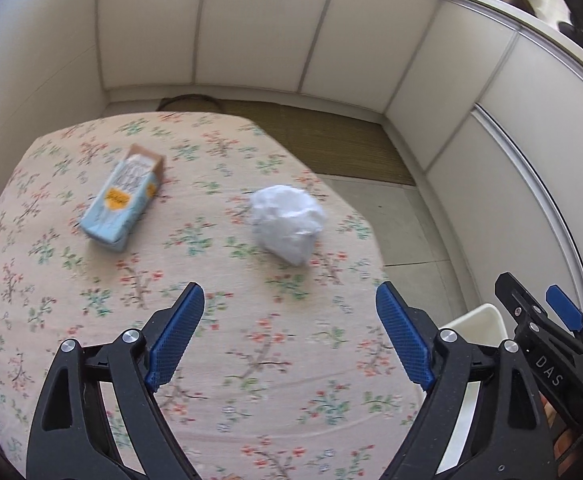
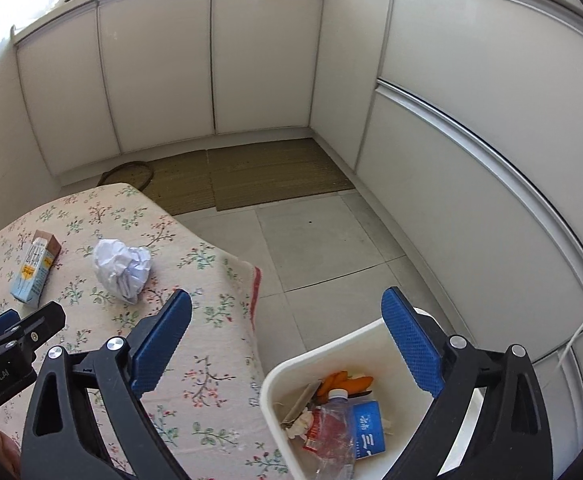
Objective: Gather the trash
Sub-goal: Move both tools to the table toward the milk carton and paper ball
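A crumpled white paper ball [image 1: 287, 222] [image 2: 122, 268] lies on the floral tablecloth [image 1: 211, 360] [image 2: 195, 380]. Left of it lies a light-blue drink carton [image 1: 125, 196] [image 2: 35, 268] on its side. My left gripper [image 1: 290, 300] hangs open above the cloth, nearer than the paper ball, with nothing between its blue pads [image 1: 175, 340]. My right gripper [image 2: 287, 304] is open too, over the table's right edge and a white bin [image 2: 287, 368] [image 1: 479, 324]. The bin holds a plastic bottle [image 2: 333, 428], a blue carton [image 2: 367, 428] and orange peel [image 2: 343, 382].
White cabinet fronts [image 2: 259, 60] line the far and right walls. Woven floor mats [image 2: 275, 172] lie before them, with grey tiles [image 2: 323, 248] between table and cabinets. The other gripper shows at each view's edge: the right one [image 1: 551, 320], the left one [image 2: 11, 336].
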